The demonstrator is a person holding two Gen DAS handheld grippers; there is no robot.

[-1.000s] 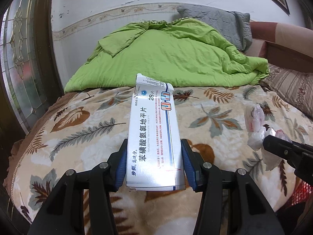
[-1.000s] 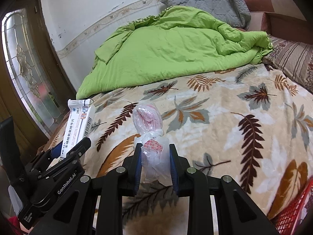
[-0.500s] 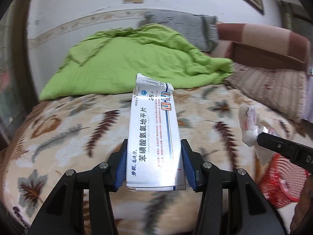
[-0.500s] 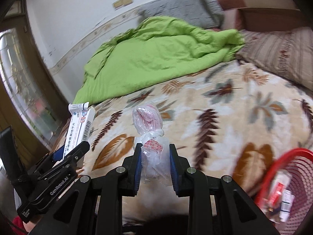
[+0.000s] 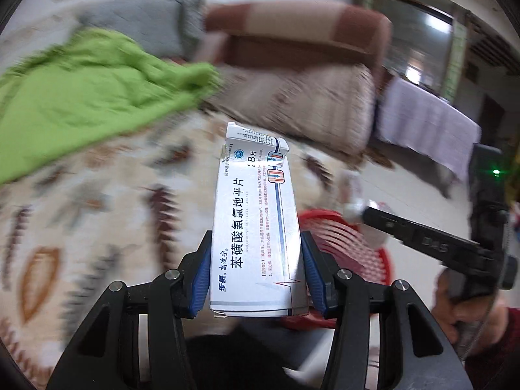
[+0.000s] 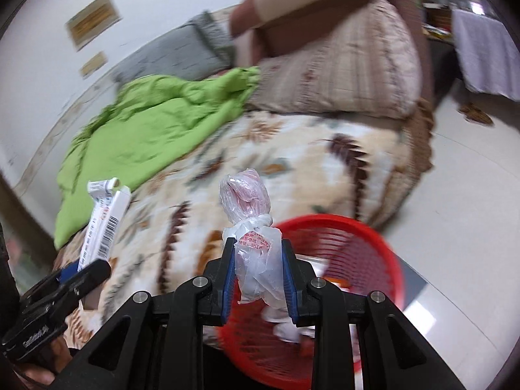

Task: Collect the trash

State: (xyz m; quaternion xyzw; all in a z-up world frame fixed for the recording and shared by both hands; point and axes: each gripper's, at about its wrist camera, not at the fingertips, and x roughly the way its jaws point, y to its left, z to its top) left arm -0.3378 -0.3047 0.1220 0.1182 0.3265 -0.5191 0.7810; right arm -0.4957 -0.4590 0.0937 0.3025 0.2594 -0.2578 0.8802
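My left gripper [image 5: 256,276] is shut on a white medicine box [image 5: 256,224] with blue print, held lengthwise between the blue pads. My right gripper [image 6: 258,269] is shut on a knotted clear plastic bag [image 6: 252,227] with pink contents at its top. A red mesh basket [image 6: 354,260] stands on the floor just beyond and below the right gripper, with a few scraps inside. In the left wrist view the same basket [image 5: 354,250] lies behind the box, and the right gripper [image 5: 360,209] reaches in from the right. The right wrist view shows the box [image 6: 102,224] at the left.
A bed with a leaf-patterned blanket [image 6: 260,156], a green quilt [image 6: 146,130] and striped pillows [image 6: 341,74] fills the left and back. Pale tiled floor [image 6: 471,195] opens to the right. A cloth-covered table [image 5: 425,123] stands farther off.
Both views have swung right from the bed toward the floor. The red basket has come into view under and beyond the grippers. Box and bag stay gripped as before.
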